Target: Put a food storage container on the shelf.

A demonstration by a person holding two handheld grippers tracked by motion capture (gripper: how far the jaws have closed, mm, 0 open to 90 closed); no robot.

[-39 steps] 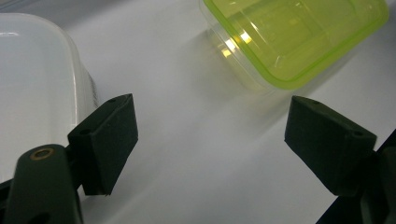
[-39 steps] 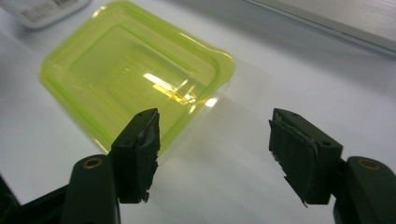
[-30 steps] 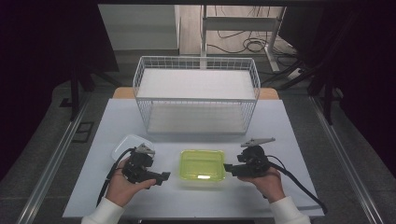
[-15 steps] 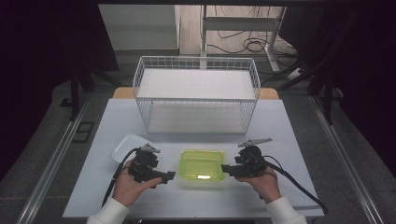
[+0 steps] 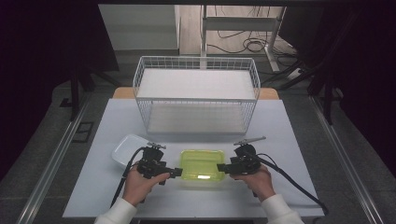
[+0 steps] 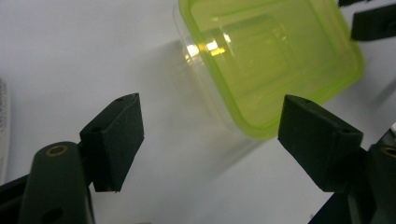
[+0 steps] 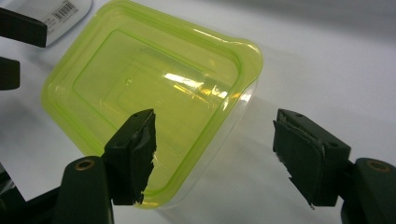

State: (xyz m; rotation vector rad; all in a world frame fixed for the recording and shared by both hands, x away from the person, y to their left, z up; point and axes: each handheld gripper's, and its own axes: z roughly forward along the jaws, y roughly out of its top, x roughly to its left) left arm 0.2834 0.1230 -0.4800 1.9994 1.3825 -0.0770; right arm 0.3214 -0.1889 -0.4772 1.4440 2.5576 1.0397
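Looking along my right gripper, I see its two black jaws standing wide apart, the pads worn and ragged at the edges. The yellow-green container, lid on, lies on the white bench toward ten o'clock. Its near corner sits between the jaws; the left jaw overlaps the lid's rim, though contact I cannot tell. At nine o'clock the other gripper's black tips show. At eleven o'clock lies a white lid with a barcode.
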